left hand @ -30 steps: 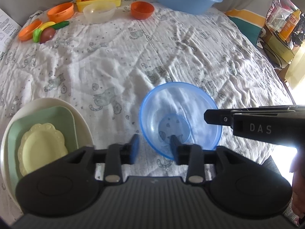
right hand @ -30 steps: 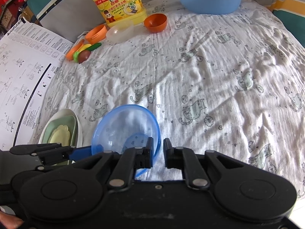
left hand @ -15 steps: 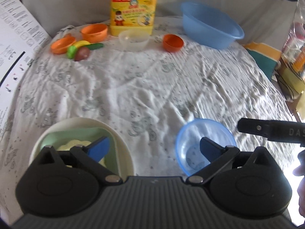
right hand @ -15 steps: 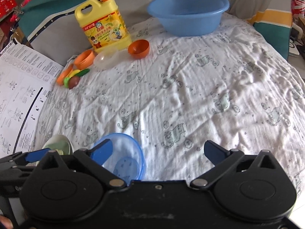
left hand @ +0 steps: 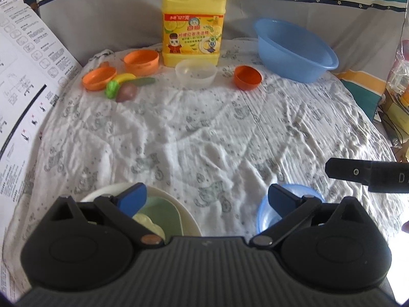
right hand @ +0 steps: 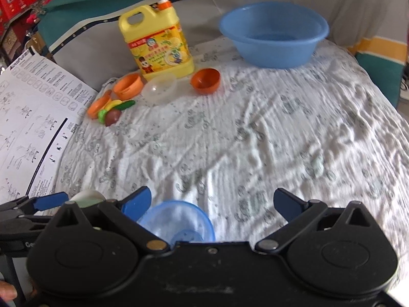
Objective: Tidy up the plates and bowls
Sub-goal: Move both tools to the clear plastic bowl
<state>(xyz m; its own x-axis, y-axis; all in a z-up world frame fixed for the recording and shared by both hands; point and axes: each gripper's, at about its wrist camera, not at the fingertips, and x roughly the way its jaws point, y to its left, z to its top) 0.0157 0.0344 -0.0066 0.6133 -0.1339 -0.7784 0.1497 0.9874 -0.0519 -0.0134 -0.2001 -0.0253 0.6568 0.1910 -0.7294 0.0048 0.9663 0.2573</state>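
- Jaws of the left gripper (left hand: pixel 207 197) stand wide apart and hold nothing; both blue fingertips (left hand: pixel 133 199) hang over the cloth.
- Left wrist view: the stack of plates (left hand: pixel 188 221) sits at 7 o'clock, partly hidden behind the left finger. A cream plate carries a green dish, and a pale yellow scalloped plate lies in that.
- The small blue bowl (left hand: pixel 263 217) sits at 5 o'clock on the cloth (left hand: pixel 204 133), partly behind the right finger and apart from the stack.
- At 12 o'clock stands the yellow detergent jug (left hand: pixel 193 30), with the clear bowl (left hand: pixel 196 73) just in front of it.
- The orange bowl (left hand: pixel 248 77) lies at 1 o'clock, tilted, near the large blue basin (left hand: pixel 294 51).
- At 11 o'clock are two orange dishes (left hand: pixel 141 61) and the toy vegetables (left hand: pixel 122 88), close together.
- The right gripper's finger enters at 3 o'clock as a black bar.
- Jaws of the right gripper (right hand: pixel 212 202) are likewise spread wide and hold nothing.
- Right wrist view: the small blue bowl (right hand: pixel 179 220) sits at 6 o'clock, upright, just beside the left fingertip (right hand: pixel 136 200) and partly hidden by the gripper body.
- The stack of plates (right hand: pixel 88 195) shows only as a sliver at 8 o'clock, beside the left gripper's blue fingertip.
- The printed sheet (right hand: pixel 33 117) lies at 9 o'clock, along the cloth's edge.
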